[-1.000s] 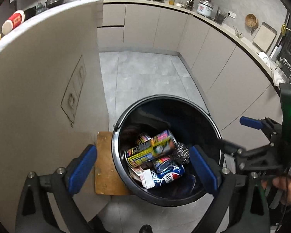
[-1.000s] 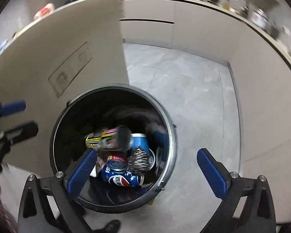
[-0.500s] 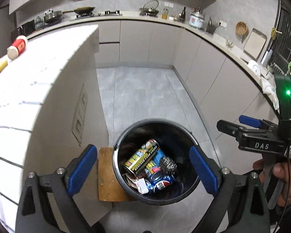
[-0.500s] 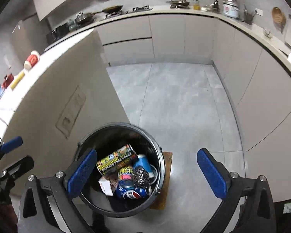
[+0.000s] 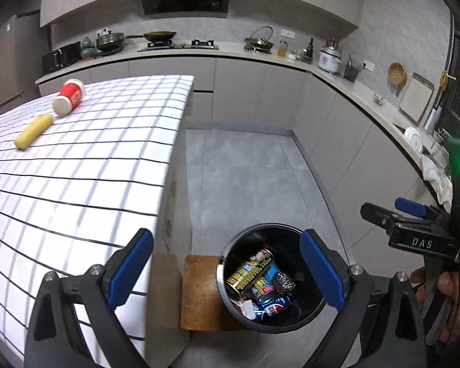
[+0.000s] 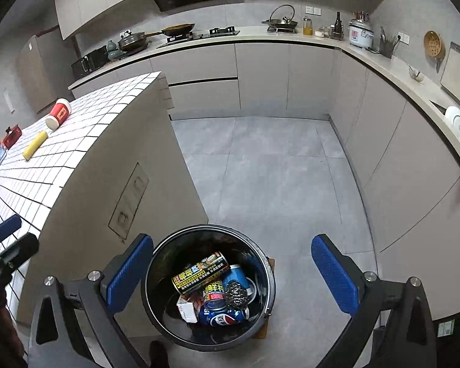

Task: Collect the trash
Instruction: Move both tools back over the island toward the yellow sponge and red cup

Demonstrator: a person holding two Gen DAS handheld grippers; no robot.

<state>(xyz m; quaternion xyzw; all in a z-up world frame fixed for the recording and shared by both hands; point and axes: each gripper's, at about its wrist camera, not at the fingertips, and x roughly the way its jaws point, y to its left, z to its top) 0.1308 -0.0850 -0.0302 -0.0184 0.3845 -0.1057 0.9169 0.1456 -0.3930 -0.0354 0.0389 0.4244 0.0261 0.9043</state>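
While both grippers hung above the bin [image 6: 262, 263], the left gripper [image 5: 227, 271] and right gripper [image 6: 233, 271] stood wide apart with nothing between their pads. Inside the bin lay cans [image 6: 201, 273], a scourer [image 6: 237, 296] and a carton [image 6: 187, 309]. Beyond the bin, on the tiled counter [image 5: 76, 184], a yellow roll [image 5: 33, 131] lay near a tipped red cup [image 5: 69, 97].

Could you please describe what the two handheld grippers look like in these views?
Both the left gripper and right gripper have black angular frames with silver bolts and blue rectangular finger pads. From the left view, the right gripper's body shows white "DAS" lettering, a green light and a thin cable.
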